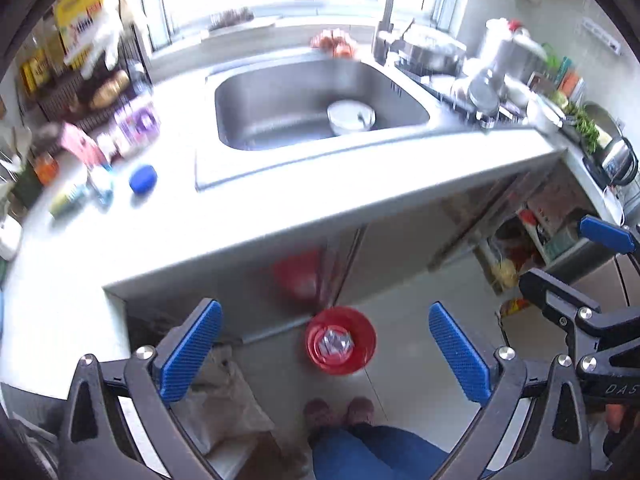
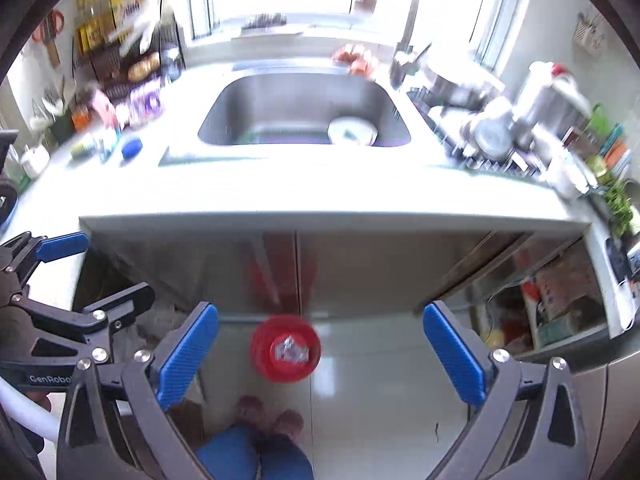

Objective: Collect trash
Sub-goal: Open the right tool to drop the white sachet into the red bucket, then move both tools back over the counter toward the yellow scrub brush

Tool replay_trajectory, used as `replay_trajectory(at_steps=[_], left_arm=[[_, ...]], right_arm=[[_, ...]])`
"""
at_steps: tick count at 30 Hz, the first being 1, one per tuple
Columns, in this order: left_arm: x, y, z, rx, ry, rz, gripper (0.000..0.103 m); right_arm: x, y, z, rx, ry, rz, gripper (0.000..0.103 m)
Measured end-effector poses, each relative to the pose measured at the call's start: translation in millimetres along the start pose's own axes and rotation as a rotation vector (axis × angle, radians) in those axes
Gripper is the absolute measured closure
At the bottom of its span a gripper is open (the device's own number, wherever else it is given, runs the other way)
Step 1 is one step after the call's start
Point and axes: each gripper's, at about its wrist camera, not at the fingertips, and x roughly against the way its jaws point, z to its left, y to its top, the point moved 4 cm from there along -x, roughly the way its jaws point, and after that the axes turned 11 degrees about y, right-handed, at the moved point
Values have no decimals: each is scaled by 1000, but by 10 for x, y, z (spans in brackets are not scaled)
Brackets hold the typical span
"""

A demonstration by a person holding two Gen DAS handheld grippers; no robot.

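Note:
A red trash bin [image 1: 341,340] stands on the floor below the counter, with crumpled shiny wrappers [image 1: 333,342] inside; it also shows in the right wrist view [image 2: 285,347]. My left gripper [image 1: 326,354] is open and empty, held high above the bin. My right gripper [image 2: 320,354] is open and empty, also above the floor near the bin. On the white counter left of the sink lie a blue object [image 1: 143,178], a yellow-green packet [image 1: 66,199] and small bottles [image 1: 101,183]. Each gripper shows at the edge of the other's view.
A steel sink [image 1: 280,100] holds a white bowl [image 1: 351,117]. A dish rack with pots [image 1: 460,64] stands right of it, a shelf with packages [image 1: 84,60] on the left. An open cupboard [image 1: 532,236] is lower right. The person's feet [image 1: 338,414] stand by the bin.

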Motion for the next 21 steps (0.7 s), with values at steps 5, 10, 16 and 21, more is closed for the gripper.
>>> replay_trajectory(at_steps=[5,10,16,21], left_arm=[[387,272,140,33,45,-94,0],[542,463,392,83,61,-130,1],[498,609,775,158,117,-127,1],[396,766,1344,223,179,-118,1]], right_arm=[[272,266,17,-7,16,-84,1],[426,580,154,45,34,-149,1],[350,942,416,111,66,-169,1],[120,1304,773,185,127,-159,1]])
